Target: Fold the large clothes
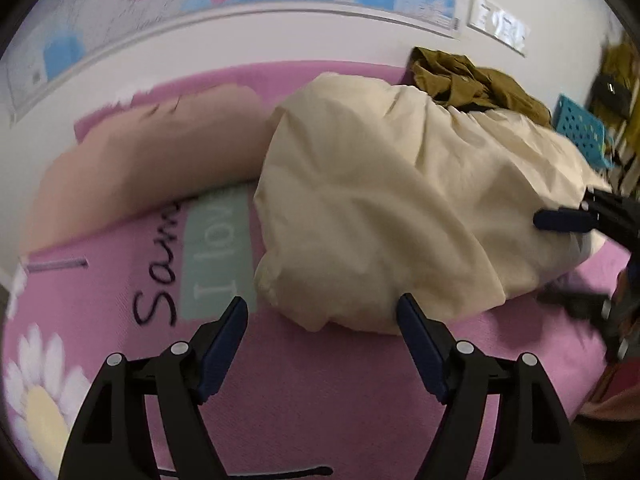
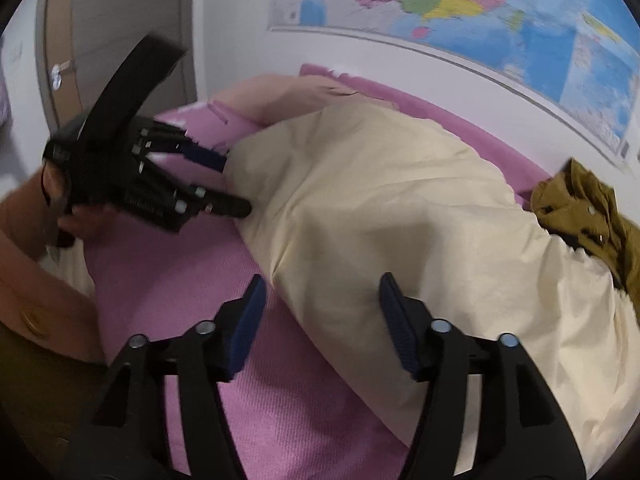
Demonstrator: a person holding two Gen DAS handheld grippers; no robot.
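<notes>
While both grippers, left (image 1: 322,312) & right (image 2: 322,290), gape wide w/ nothing held, crumpled cream cloth garment (image 1: 384,208) lies on pink printed bedsheet (image 1: 320,400).

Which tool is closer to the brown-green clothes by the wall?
Right. The right tool reaches the cream garment near the end where the olive jacket lies. The left tool is at the cream garment's far end from it.

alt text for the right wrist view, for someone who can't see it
The open right gripper hangs over the edge of a crumpled cream garment on a pink bedspread. The left gripper, also open, is at the garment's far edge; an olive garment lies at right.
</notes>
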